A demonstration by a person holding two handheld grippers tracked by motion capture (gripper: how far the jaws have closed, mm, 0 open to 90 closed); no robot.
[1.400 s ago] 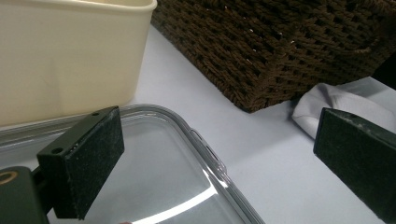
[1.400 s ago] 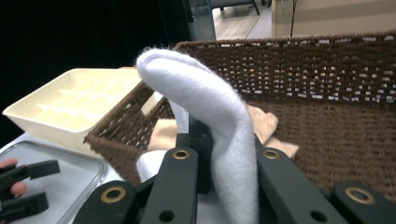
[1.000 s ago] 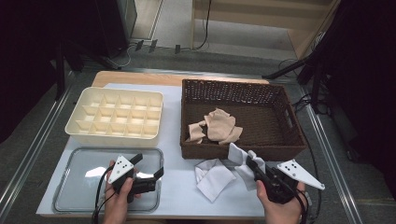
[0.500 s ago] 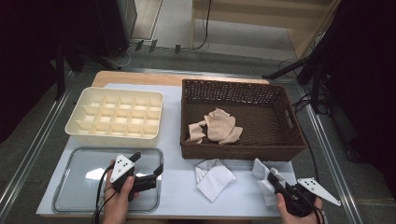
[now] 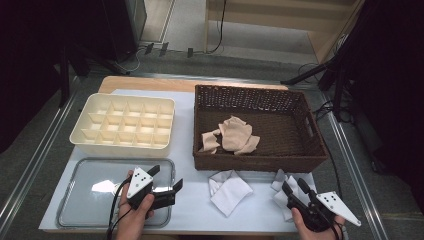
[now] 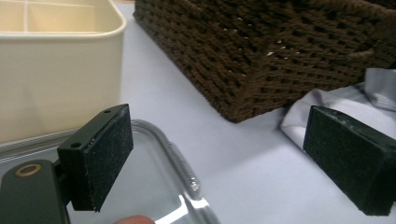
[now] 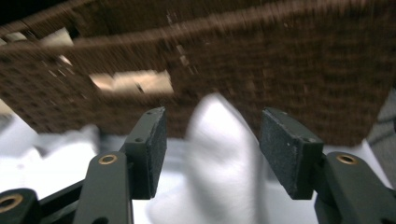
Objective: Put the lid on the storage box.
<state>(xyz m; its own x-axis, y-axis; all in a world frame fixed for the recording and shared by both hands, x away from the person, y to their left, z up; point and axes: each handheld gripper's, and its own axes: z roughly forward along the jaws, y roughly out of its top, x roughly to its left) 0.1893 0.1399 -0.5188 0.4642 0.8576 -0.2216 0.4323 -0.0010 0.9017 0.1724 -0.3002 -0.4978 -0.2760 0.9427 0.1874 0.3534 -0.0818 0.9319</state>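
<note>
A crumpled white cloth (image 5: 279, 196) lies on the table's near right, in front of the brown wicker basket (image 5: 306, 150). My right gripper (image 5: 293, 185) sits over it. In the right gripper view its jaws have just been opening, and the white cloth (image 7: 219, 186) stands between the pads without being pressed by my right gripper (image 7: 212, 149). A second white cloth (image 5: 229, 189) lies flat left of it. My left gripper (image 5: 166, 176) is open with nothing in it over the right end of the clear tray (image 5: 75, 200); its jaws have narrowed slightly. Beige cloths (image 5: 232, 132) lie in the basket.
A cream compartment box (image 5: 125, 125) stands at the back left, behind the clear tray. In the left gripper view my left gripper (image 6: 224, 154) faces the basket's corner (image 6: 261, 51), with the tray's rim (image 6: 173, 154) below and a white cloth (image 6: 327, 100) at right.
My right gripper carried the white cloth rightward and down toward the near right edge, then opened its jaws off it. The left hand stayed put.
</note>
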